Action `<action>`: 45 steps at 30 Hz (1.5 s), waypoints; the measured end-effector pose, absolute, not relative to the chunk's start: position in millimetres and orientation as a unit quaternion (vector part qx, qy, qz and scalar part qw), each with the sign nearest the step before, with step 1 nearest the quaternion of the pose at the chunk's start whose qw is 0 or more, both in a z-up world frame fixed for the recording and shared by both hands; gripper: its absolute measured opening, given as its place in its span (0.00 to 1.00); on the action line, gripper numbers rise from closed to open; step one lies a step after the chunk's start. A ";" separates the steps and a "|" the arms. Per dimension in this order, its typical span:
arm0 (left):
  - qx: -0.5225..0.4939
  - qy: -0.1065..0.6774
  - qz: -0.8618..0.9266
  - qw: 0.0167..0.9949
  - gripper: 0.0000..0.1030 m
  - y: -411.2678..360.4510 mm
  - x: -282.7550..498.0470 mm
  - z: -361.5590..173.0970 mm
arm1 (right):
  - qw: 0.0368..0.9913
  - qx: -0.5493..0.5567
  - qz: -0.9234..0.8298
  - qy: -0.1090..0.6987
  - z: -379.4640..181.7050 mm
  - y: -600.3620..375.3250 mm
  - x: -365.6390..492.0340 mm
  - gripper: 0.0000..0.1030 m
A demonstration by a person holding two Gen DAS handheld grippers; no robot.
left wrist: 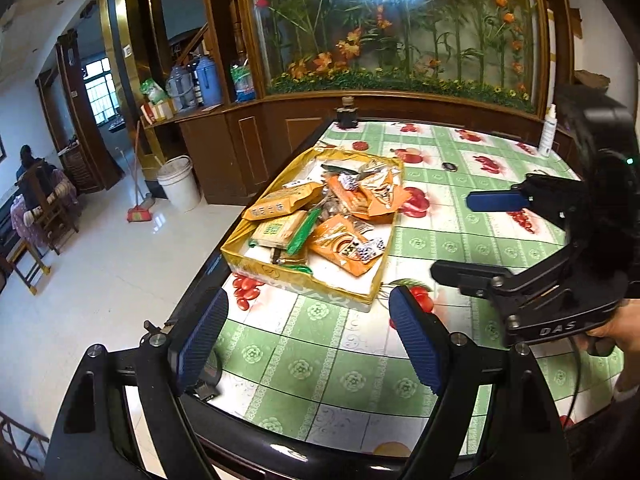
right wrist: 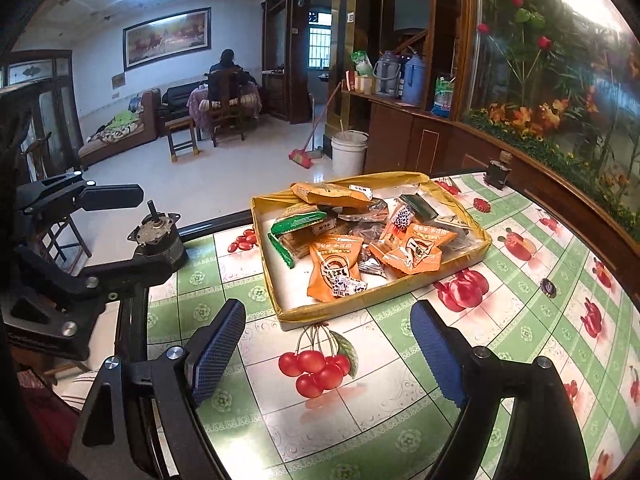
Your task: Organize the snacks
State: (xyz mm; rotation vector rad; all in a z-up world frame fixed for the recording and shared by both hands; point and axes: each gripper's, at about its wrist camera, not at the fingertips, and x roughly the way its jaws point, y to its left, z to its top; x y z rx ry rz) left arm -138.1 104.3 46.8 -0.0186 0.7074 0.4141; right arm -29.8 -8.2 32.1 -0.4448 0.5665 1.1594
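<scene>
Both spread wide and empty, left tongs and right tongs short of the yellow tray of snack packets by the table's left edge, straight ahead, left nearer.

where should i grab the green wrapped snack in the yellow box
Take the green wrapped snack across its narrow width near the middle, coming from above. It lies long and slim on top of the pile by the yellow box wall, so its sides look free. The right tool is open, so probably ready.
</scene>
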 end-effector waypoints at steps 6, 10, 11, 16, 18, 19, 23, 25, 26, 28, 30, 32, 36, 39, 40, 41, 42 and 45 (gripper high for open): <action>-0.012 0.326 0.209 0.922 0.81 104.1 -142.8 54.8 | 0.776 -0.215 0.535 0.254 34.1 -3.5 -32.8 0.84; -0.017 0.322 0.210 0.923 0.81 105.7 -146.0 57.2 | 0.774 -0.215 0.540 0.250 35.2 -0.7 -30.7 0.84; -0.019 0.322 0.209 0.923 0.81 106.1 -146.9 57.3 | 0.772 -0.213 0.543 0.252 35.2 0.2 -29.3 0.84; -0.021 0.316 0.211 0.925 0.81 107.7 -149.2 59.9 | 0.765 -0.214 0.551 0.255 35.3 4.5 -24.0 0.84; -0.021 0.315 0.212 0.925 0.81 106.6 -149.3 59.8 | 0.764 -0.217 0.552 0.254 35.3 5.5 -23.1 0.84; -0.021 0.315 0.211 0.925 0.81 106.3 -149.6 59.5 | 0.764 -0.218 0.552 0.254 35.4 6.0 -22.5 0.84; -0.020 0.314 0.211 0.925 0.81 106.3 -149.5 59.8 | 0.762 -0.221 0.554 0.254 34.5 7.5 -19.5 0.84; -0.022 0.315 0.211 0.925 0.81 106.3 -149.4 59.6 | 0.761 -0.223 0.553 0.255 33.4 8.3 -17.8 0.84; -0.022 0.316 0.210 0.925 0.81 106.1 -149.4 59.6 | 0.760 -0.224 0.554 0.256 32.5 8.7 -17.1 0.84; -0.019 0.316 0.212 0.924 0.81 105.2 -149.6 59.6 | 0.759 -0.226 0.554 0.258 31.0 9.3 -16.5 0.84; -0.019 0.317 0.211 0.924 0.81 104.2 -149.1 59.2 | 0.759 -0.229 0.552 0.259 29.6 10.1 -15.8 0.84; -0.018 0.317 0.211 0.925 0.81 104.6 -149.0 59.0 | 0.757 -0.228 0.553 0.261 28.8 10.2 -15.0 0.84; -0.015 0.317 0.211 0.925 0.81 103.4 -147.9 59.2 | 0.756 -0.229 0.555 0.260 29.1 10.1 -15.0 0.84; -0.014 0.318 0.211 0.924 0.81 103.4 -147.2 59.6 | 0.756 -0.232 0.554 0.260 28.5 10.3 -14.9 0.84; -0.014 0.318 0.212 0.924 0.81 103.3 -147.1 59.6 | 0.756 -0.233 0.554 0.259 28.6 10.3 -15.0 0.84; -0.013 0.317 0.212 0.924 0.81 103.2 -147.2 59.8 | 0.756 -0.233 0.555 0.258 28.9 10.2 -15.4 0.84; -0.013 0.317 0.212 0.924 0.81 103.3 -147.2 59.8 | 0.756 -0.233 0.555 0.257 29.2 10.1 -15.4 0.84; -0.010 0.315 0.213 0.925 0.81 102.2 -146.3 60.4 | 0.756 -0.233 0.556 0.256 30.1 9.7 -15.0 0.84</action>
